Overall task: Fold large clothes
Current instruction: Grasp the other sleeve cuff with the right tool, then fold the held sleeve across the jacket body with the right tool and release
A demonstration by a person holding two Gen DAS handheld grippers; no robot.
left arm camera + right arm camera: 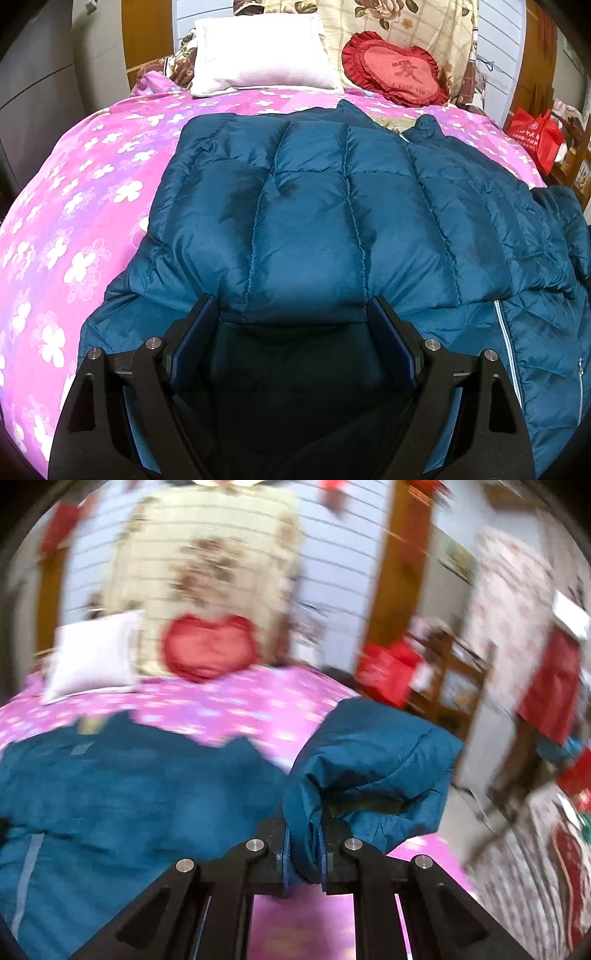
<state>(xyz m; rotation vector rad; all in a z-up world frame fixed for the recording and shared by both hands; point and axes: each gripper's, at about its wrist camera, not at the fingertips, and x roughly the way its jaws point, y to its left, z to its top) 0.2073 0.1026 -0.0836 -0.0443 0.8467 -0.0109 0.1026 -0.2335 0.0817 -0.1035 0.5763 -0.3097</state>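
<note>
From my left wrist view, the teal quilted down jacket (332, 206) fills the centre of the frame, spread over the pink flowered bedspread (74, 206). My left gripper (295, 314) stands wide at the bottom centre, its pads either side of a puffy fold of the jacket without pinching it. At the upper middle a white pillow (258, 51) and a red heart-shaped cushion (395, 70) lie at the head of the bed. At the right edge a red gift bag (535, 136) sits on a wooden shelf; I cannot tell what is in it. In the blurred right wrist view, my right gripper (303, 853) is clamped on a bunched sleeve end (369, 760) lifted off the bedspread at centre right.
</note>
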